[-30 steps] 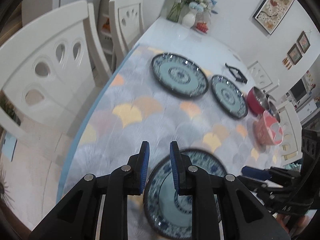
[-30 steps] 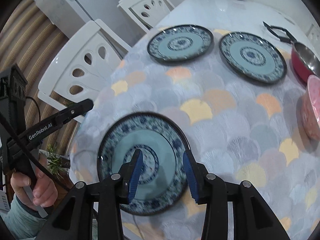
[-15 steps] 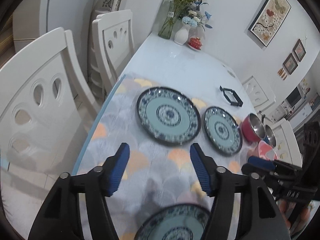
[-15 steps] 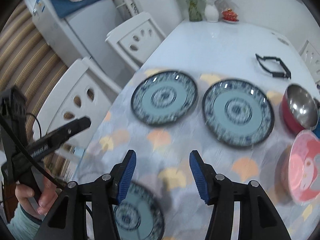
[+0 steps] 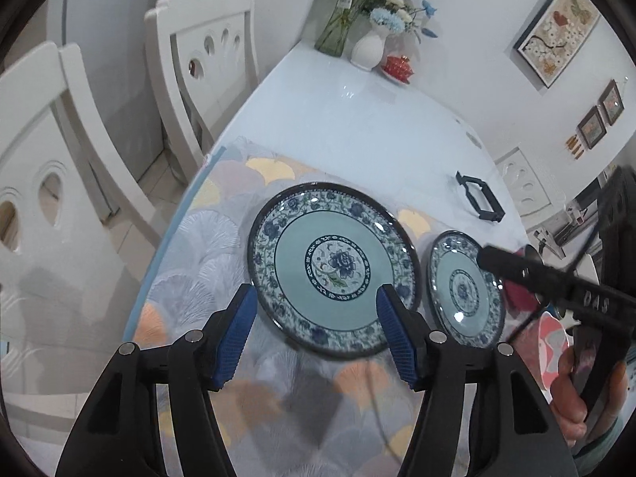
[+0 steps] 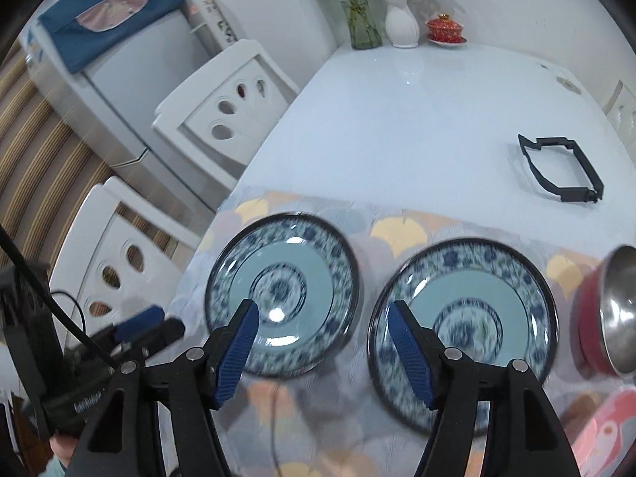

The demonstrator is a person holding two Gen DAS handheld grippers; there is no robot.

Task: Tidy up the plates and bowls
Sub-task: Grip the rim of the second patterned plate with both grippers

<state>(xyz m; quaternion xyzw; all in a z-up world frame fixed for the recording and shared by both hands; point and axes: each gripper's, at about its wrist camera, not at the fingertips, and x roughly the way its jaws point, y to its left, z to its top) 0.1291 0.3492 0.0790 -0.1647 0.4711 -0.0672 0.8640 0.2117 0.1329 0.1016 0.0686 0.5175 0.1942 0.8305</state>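
Observation:
Two blue floral plates lie side by side on the patterned mat. In the left wrist view my left gripper [image 5: 316, 332] is open and empty, its jaws either side of the near rim of the left plate [image 5: 334, 268]; the second plate [image 5: 463, 290] lies to its right. In the right wrist view my right gripper [image 6: 324, 351] is open and empty above the gap between the left plate [image 6: 282, 290] and the right plate [image 6: 463, 318]. A red steel-lined bowl [image 6: 604, 318] and a pink bowl [image 6: 608, 433] sit at the right.
A black frame [image 6: 560, 173] lies on the bare white table [image 6: 417, 119] beyond the mat. Vases and a red lidded cup [image 6: 445, 30] stand at the far end. White chairs [image 5: 206, 67] line the table's left side.
Both grippers opened and moved forward from a near plate, now out of view, toward the two farther plates.

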